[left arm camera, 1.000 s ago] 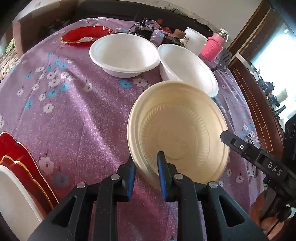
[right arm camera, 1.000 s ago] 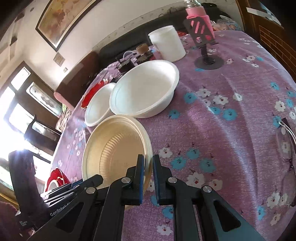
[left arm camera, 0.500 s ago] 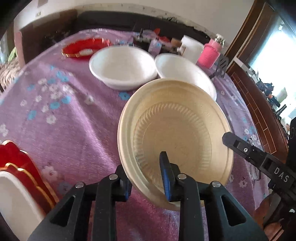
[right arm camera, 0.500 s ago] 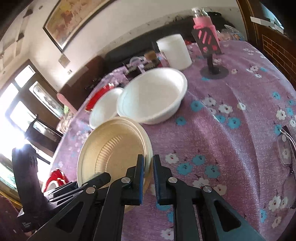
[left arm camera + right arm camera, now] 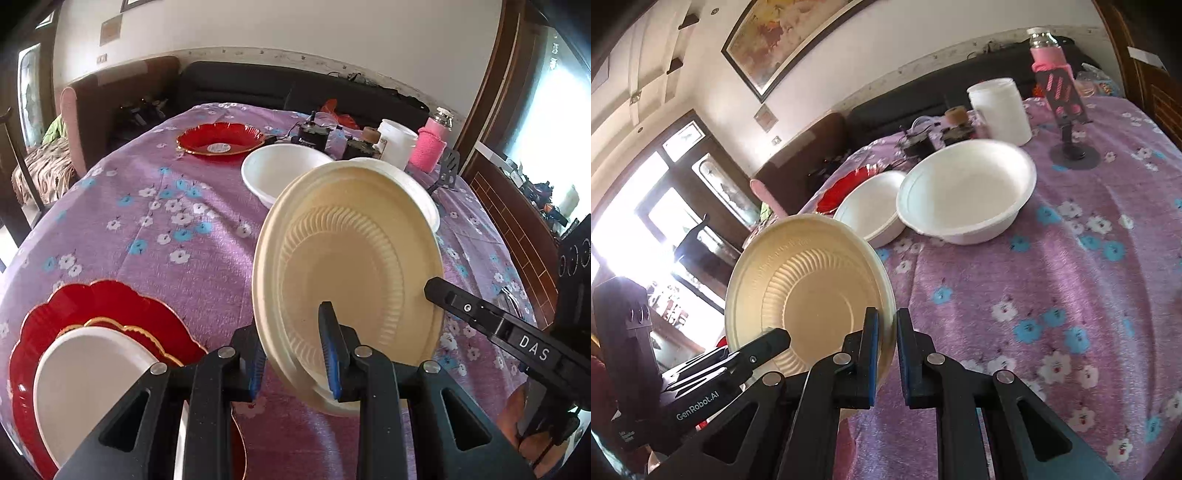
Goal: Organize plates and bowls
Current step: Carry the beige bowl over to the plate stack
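Cream plate stack (image 5: 354, 266) held tilted above the purple flowered surface (image 5: 155, 236), gripped from two sides. Left tongs (image 5: 293, 354) closed on the near rim: one blue pad sits inside the dish, the other behind the rim. Right tongs (image 5: 886, 343) set narrow, pinching the opposite rim edge between both pads; in the left wrist view only a black finger of these tongs reaches in from the right. At the bottom of the stack a second rim shows below the first, so more than one piece is nested; exact count cannot be told.

Beyond the stack, two white bowls sit side by side on the surface: the larger bowl (image 5: 967, 192) and the smaller bowl (image 5: 871, 210), their rims just beside each other. A red scalloped plate (image 5: 221, 142) lies farther back. Near the left tongs, another red plate (image 5: 92, 306) carries a white plate (image 5: 96, 369) on top.

At the far edge: white container (image 5: 999, 109), pink-sleeved bottle (image 5: 1047, 55), black phone stand (image 5: 1071, 147).
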`<state>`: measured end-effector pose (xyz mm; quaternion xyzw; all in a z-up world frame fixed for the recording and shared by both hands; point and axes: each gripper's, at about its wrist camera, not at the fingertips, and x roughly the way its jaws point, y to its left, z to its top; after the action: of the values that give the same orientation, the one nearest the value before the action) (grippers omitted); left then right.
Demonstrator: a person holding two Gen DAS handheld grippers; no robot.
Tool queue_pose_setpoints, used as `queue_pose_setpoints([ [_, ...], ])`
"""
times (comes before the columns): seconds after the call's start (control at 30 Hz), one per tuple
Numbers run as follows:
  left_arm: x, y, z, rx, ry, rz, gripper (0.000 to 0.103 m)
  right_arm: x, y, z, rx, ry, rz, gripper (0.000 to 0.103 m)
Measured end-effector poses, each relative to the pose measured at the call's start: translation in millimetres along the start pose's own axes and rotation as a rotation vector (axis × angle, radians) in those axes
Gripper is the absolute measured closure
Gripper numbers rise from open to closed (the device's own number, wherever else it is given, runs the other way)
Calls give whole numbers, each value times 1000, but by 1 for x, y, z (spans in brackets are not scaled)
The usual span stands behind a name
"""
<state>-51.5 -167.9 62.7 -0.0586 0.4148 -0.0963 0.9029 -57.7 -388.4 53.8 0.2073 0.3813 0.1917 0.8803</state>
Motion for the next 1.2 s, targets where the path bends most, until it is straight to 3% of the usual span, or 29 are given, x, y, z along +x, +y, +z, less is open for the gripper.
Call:
queue_pose_setpoints([
  [0.3,18,10,-8,-25,64,-4,78,10,-3,-3,14,27,8,92],
  [0.53,1,10,-10,-42,24,67,77,16,2,-8,17,45,59,92],
  [0.73,-28,16,-18,-54,-30,93,77,11,15,-11,-10,41,104,92],
  [1.0,-89,23,-28,-6,-128,51,69,-36,72,-23,-148,-98,78,92],
  [1.2,-132,62,-41,-27,-174,43,69,-39,111,-42,-115,-61,113,92],
])
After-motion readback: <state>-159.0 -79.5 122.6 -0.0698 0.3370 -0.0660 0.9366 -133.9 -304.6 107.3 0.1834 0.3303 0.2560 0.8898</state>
